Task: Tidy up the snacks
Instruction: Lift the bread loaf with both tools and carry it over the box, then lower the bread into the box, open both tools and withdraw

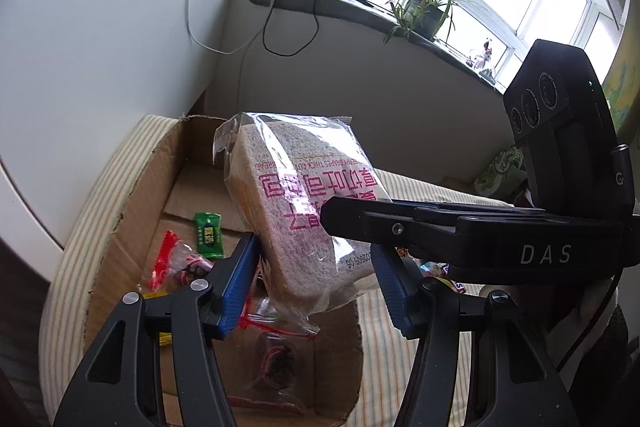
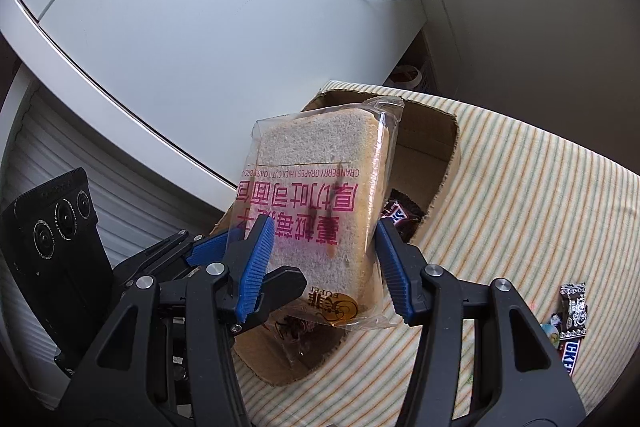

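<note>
A slice of cranberry toast bread in a clear wrapper with pink print point(image 1: 296, 187) hangs over an open cardboard box point(image 1: 132, 195). My left gripper point(image 1: 314, 247) is shut on its lower part, blue pads against both sides. My right gripper point(image 2: 325, 227) is shut on the same bread package point(image 2: 320, 155), one pad on the printed face, the other on its edge. In the left wrist view one of the right gripper's fingers point(image 1: 360, 223) crosses in front of the bread. In the right wrist view one of the left gripper's fingers point(image 2: 288, 283) lies at the package's lower left.
Inside the box lie a green candy point(image 1: 208, 231), red-wrapped packets point(image 1: 172, 259) and a chocolate bar point(image 2: 400, 219). The box stands on a striped cloth point(image 2: 520, 207). Loose snack bars point(image 2: 572, 311) lie at the cloth's right edge. A white cabinet point(image 2: 200, 27) stands behind.
</note>
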The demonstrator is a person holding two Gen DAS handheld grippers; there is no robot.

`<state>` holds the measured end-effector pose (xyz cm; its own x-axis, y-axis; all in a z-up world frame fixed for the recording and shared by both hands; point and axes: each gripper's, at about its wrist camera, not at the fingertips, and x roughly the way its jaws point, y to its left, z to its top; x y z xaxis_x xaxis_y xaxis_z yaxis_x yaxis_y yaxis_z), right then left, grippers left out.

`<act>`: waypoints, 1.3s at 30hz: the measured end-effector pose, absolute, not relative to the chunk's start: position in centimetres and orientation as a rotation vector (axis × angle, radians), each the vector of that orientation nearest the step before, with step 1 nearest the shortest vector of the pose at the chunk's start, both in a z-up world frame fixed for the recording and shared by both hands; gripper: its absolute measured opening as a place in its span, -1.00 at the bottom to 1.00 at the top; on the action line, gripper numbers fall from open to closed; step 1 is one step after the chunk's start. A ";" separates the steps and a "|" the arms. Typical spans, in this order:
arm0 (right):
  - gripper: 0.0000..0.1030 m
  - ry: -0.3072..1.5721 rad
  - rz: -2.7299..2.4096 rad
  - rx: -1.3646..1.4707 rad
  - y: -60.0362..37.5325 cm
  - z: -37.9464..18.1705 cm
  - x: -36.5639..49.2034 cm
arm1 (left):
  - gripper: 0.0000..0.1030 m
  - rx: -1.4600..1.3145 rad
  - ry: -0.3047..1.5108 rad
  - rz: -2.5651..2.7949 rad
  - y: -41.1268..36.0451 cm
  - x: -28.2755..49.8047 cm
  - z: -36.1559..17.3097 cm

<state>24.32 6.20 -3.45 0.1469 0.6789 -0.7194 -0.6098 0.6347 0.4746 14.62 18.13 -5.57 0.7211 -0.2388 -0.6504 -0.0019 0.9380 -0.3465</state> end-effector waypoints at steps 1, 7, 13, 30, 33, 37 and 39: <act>0.07 1.083 0.930 0.078 6.4 -3.6 24.4 | 0.11 -0.340 0.758 -0.129 18.4 14.7 -5.6; 0.07 1.101 0.940 0.076 7.6 -4.3 25.0 | 0.11 -0.346 0.771 -0.102 19.5 15.1 -6.2; 0.07 1.104 0.898 0.080 8.1 -4.8 25.4 | 0.10 -0.322 0.778 -0.043 20.0 15.1 -6.6; 0.07 1.060 0.900 0.065 5.7 -3.0 23.8 | 0.10 -0.293 0.748 -0.019 19.6 12.8 -5.3; 0.07 1.043 0.894 0.053 5.3 -2.6 23.3 | 0.10 -0.277 0.737 -0.017 19.0 12.3 -4.8; 0.07 1.030 0.890 0.046 4.4 -2.1 22.7 | 0.10 -0.262 0.729 -0.018 18.2 11.6 -4.2; 0.07 1.020 0.884 0.034 3.8 -1.8 22.3 | 0.10 -0.254 0.723 -0.020 17.7 11.3 -4.0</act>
